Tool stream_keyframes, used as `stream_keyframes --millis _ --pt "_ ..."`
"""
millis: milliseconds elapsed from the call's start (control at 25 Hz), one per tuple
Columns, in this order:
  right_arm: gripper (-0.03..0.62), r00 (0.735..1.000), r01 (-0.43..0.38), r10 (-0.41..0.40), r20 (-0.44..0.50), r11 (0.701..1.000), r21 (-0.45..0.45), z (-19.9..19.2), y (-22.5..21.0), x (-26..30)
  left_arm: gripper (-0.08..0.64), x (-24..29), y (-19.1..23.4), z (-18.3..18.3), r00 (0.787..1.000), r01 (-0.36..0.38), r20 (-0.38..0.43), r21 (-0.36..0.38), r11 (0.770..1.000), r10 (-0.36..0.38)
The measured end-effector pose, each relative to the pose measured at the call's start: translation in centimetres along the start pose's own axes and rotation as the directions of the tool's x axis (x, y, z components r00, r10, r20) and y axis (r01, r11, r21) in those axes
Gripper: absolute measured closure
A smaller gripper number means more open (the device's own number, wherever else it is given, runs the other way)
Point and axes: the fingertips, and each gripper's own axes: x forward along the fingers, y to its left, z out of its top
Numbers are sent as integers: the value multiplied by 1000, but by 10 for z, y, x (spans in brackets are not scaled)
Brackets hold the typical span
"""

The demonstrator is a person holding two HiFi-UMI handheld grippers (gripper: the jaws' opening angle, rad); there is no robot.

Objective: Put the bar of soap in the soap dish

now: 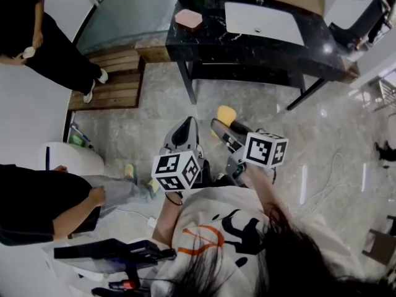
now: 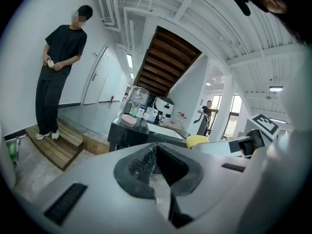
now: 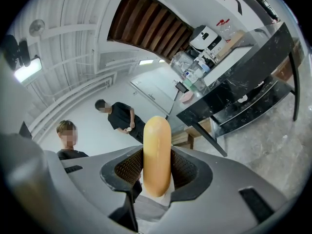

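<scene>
While the left gripper (image 2: 156, 155) is held with its jaws pressed together on nothing, the right gripper (image 3: 157, 174) beside it clamps the yellow bar of soap (image 3: 157, 150) edge-on. The bar's long axis runs out past the jaw tips. Ahead, across the floor (image 1: 247, 104), the pink soap dish (image 1: 189, 19) sits on the black table (image 1: 204, 39), well apart.

A glossy grey stone floor (image 1: 334, 122) runs through the room, catching streaks of light. At the far side stands a black marbled worktop (image 1: 322, 45) on dark legs, with a white basin (image 1: 263, 20) set into it and a lower shelf (image 1: 247, 73) beneath. To its left lie low wooden steps (image 1: 117, 79) against a white wall (image 2: 24, 57). Overhead, the brown slatted underside of a staircase (image 2: 168, 65) slopes upward (dark against the white ribbed ceiling (image 2: 195, 13)). A strip light (image 2: 129, 61) glows on the far wall, and bright windows (image 2: 237, 113) show at the far right.
</scene>
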Motion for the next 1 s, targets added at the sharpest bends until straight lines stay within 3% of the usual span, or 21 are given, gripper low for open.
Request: stream_keyframes --millis 520,1000 --pt "425 1000 18 -17 -13 999 38 39 -13 69 560 57 56 29 999 -14 -45 -26 1000 13" --pt "426 998 61 -60 -15 996 72 66 -37 103 560 114 64 38 995 31 -92 -31 999 -34"
